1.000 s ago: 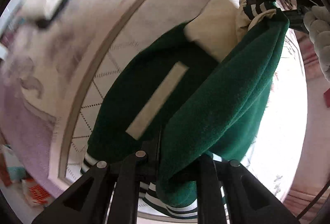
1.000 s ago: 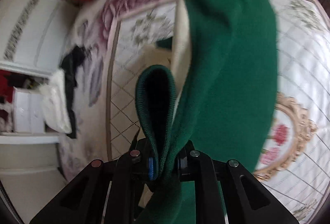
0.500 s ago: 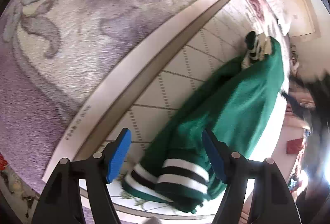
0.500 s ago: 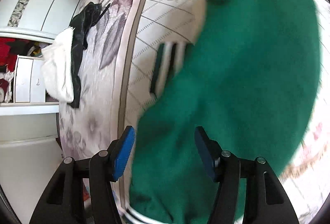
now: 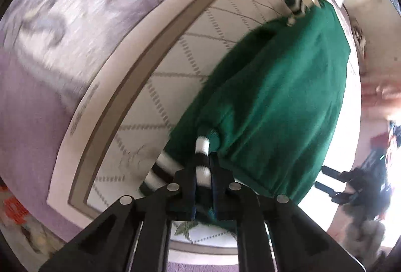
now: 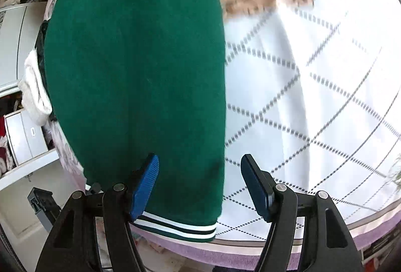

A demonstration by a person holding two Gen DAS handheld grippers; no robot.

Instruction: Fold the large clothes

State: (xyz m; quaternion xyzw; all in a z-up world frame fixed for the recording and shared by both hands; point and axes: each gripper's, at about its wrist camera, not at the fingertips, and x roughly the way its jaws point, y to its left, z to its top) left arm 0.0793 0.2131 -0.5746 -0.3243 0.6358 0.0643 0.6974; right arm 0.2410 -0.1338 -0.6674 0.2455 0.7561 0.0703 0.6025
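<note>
- Left gripper (image 5: 203, 186): pinching the striped cuff (image 5: 202, 149) of the green jacket (image 5: 275, 101), which lies on the patterned rug (image 5: 175, 66).
- Right gripper (image 6: 199, 184): spread above the hem (image 6: 175, 228) at 6 o'clock.
- Advice: draw the cuff straight across; keep the fold flat.

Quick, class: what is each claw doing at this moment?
Left claw: shut on the striped cuff of the green jacket.
Right claw: open, holding nothing, above the green jacket.

- Both views: strong fisheye, dark vignette at corners.
- Left wrist: motion blur on rug (image 5: 57, 29), overexposed at right edge.
- Right wrist: daylight blows out quilt (image 6: 313, 76); top edge smeared; jacket (image 6: 135, 66) evenly lit, soft.
</note>
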